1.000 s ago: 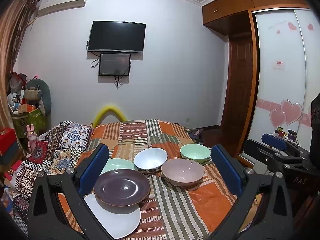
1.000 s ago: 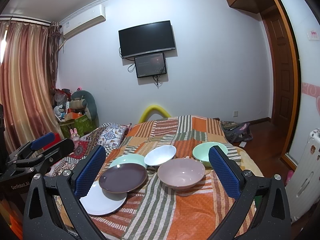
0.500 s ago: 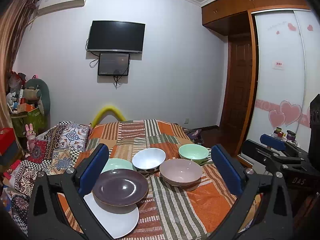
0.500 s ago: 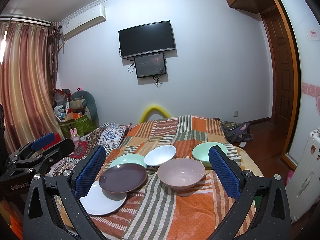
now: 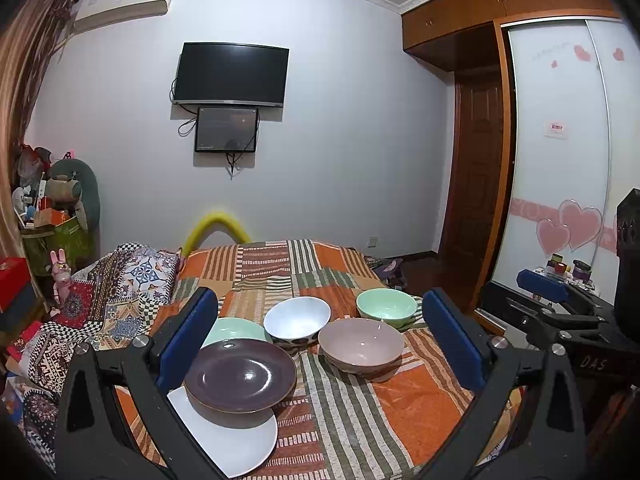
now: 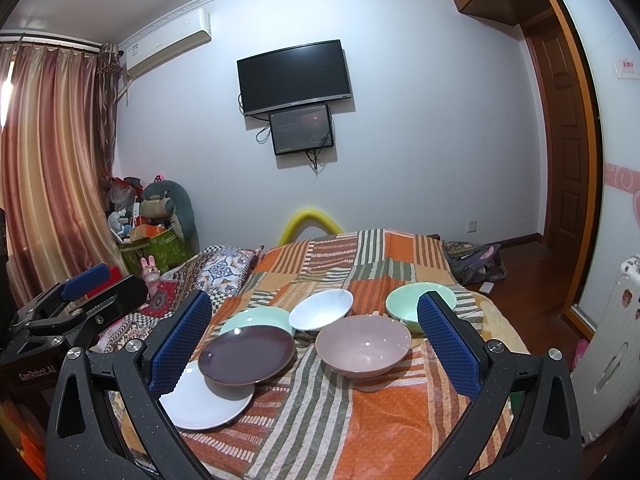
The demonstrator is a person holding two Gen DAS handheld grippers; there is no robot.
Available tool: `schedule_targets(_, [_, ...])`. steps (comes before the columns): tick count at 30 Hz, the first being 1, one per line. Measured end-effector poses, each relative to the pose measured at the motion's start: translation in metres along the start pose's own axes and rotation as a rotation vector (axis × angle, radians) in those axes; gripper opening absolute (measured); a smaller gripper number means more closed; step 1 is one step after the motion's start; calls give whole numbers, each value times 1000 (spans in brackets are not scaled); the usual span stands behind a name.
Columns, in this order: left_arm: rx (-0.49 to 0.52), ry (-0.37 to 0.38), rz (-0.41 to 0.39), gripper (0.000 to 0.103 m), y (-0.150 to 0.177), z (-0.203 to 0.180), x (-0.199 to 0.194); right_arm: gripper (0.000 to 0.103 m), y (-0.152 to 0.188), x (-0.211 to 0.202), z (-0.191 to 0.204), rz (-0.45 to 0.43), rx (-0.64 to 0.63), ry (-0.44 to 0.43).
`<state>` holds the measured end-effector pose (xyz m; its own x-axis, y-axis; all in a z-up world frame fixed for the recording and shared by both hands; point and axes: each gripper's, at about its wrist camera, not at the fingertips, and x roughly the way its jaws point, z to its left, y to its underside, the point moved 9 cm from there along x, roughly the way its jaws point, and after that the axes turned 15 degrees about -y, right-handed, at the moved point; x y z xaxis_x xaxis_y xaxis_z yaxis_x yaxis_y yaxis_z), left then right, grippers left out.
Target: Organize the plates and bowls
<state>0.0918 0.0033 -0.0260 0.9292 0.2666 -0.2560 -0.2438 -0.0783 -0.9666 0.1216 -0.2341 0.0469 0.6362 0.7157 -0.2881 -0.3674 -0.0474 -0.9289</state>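
Observation:
On the striped orange bedspread [image 5: 400, 412] lie three plates and three bowls. A dark purple plate [image 5: 240, 374] [image 6: 246, 354] rests partly on a white plate [image 5: 232, 436] [image 6: 204, 400], with a pale green plate [image 5: 236, 328] [image 6: 258, 316] behind. A white bowl [image 5: 297, 318] [image 6: 321, 310], a pink bowl [image 5: 361, 344] [image 6: 363, 344] and a green bowl [image 5: 386, 306] [image 6: 408, 304] stand to the right. My left gripper [image 5: 320, 344] and right gripper [image 6: 314, 344] hover open above the near edge, holding nothing.
A patterned quilt [image 5: 120, 292] lies at the left of the bed. Boxes and bags [image 6: 152, 236] crowd the left corner by the curtain. A wardrobe with sliding doors [image 5: 560, 160] and a door stand at the right; a white suitcase [image 6: 616, 344] is beside the bed.
The left wrist view has shifted slightly, the dishes sliding a little left and down. The right wrist view is unchanged.

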Motion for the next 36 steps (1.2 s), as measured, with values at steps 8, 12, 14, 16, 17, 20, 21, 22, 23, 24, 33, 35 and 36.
schedule_targets(8, [0, 3, 2, 103, -1, 0, 0, 103, 1, 1, 3, 5, -3, -4])
schedule_targets(12, [-1, 3, 5, 103, 0, 1, 1, 103, 1, 4, 4, 10, -2, -6])
schedule_targets(14, [1, 3, 9, 103, 0, 2, 4, 103, 1, 6, 2, 13, 0, -9])
schedule_targets(16, [2, 7, 15, 103, 1, 3, 7, 103, 3, 9, 3, 16, 3, -10])
schedule_targets(17, [4, 8, 21, 103, 2, 4, 9, 103, 3, 10, 3, 20, 5, -11])
schedule_targets(20, [5, 12, 35, 103, 6, 7, 16, 103, 6, 18, 3, 36, 12, -22])
schedule_targets(21, [8, 10, 40, 103, 7, 9, 19, 103, 9, 22, 4, 44, 12, -27])
schedule_targets(22, [11, 1, 45, 103, 9, 11, 23, 103, 9, 25, 5, 49, 11, -28])
schedule_targets(23, [12, -10, 49, 103, 11, 13, 27, 103, 11, 28, 5, 55, 9, -31])
schedule_targets(24, [13, -22, 52, 103, 13, 17, 31, 102, 13, 33, 6, 67, 7, -36])
schedule_targets(33, [-22, -71, 181, 88, 39, 60, 83, 87, 31, 76, 9, 160, 22, -73])
schedule_targets(35, [-42, -87, 217, 87, 46, 74, 97, 82, 36, 88, 8, 187, 38, -89])
schedule_targets(36, [-46, -98, 228, 87, 49, 81, 103, 80, 38, 93, 8, 198, 46, -96])
